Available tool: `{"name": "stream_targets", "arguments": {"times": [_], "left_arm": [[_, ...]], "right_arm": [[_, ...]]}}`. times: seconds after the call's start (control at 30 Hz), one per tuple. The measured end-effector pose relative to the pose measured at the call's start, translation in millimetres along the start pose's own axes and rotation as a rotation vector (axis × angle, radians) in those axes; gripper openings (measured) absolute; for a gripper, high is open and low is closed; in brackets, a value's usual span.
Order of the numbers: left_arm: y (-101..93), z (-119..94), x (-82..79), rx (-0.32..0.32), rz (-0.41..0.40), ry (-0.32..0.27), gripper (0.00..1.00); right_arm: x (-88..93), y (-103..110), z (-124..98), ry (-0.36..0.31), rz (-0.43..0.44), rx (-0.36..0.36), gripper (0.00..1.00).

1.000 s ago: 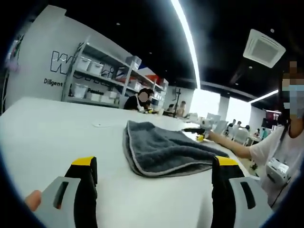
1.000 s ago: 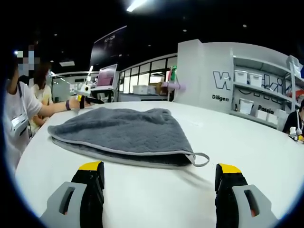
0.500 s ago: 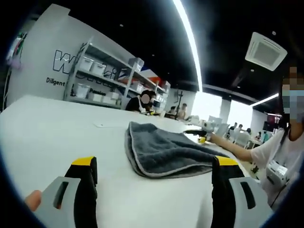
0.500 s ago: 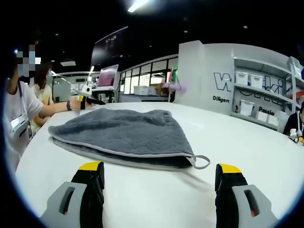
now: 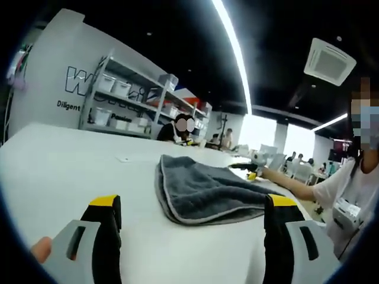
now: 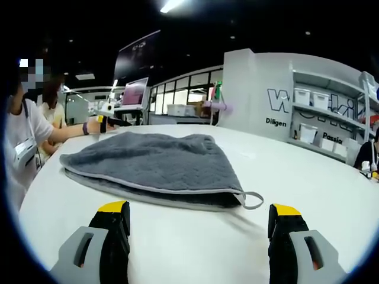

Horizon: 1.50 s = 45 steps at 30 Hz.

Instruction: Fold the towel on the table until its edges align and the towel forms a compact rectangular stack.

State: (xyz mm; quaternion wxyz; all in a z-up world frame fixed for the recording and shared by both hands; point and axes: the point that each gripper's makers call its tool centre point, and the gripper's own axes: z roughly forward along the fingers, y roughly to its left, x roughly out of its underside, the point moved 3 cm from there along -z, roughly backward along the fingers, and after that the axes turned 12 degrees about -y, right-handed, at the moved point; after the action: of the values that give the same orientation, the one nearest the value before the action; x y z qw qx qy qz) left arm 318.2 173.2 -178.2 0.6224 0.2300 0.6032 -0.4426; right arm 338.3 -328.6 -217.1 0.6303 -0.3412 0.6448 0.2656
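both fingers spread wide, released: left gripper (image 5: 190, 222) and right gripper (image 6: 200, 228) hover above the white surface (image 6: 308, 183), near the folded grey towel (image 6: 151, 165) lying flat ahead.

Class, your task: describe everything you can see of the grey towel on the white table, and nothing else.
The towel is dark grey, plush and waffle-textured, with a lighter grey piped edge. It lies folded at least once on the white table, one layer stacked on another, edges roughly but not perfectly matched. A small hanging loop sticks out at one corner. Neither gripper touches it; both sets of jaws stand open short of it. The left gripper view shows its rounded corner.
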Motion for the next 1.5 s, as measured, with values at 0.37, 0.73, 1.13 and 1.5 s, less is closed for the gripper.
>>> {"name": "stream_targets", "arguments": {"times": [0.37,0.73,1.13,1.5], "left_arm": [[-3.3,1,6.3,-0.003,0.003,0.016,0.99],[0.2,1,7.4,-0.006,-0.004,0.020,0.99],[4.9,-1,7.1,-0.021,-0.018,0.017,0.99],[5.2,0,7.8,-0.019,-0.005,0.027,0.99]], "right_arm": [[-1.0,1,0,-0.001,-0.001,-0.003,0.99],[-2.8,-4,-3,-0.016,0.009,0.014,0.99],[-2.1,6,2,0.013,-0.014,0.009,0.99],[-16.1,61,-3,-0.003,-0.111,-0.050,0.99]]}}
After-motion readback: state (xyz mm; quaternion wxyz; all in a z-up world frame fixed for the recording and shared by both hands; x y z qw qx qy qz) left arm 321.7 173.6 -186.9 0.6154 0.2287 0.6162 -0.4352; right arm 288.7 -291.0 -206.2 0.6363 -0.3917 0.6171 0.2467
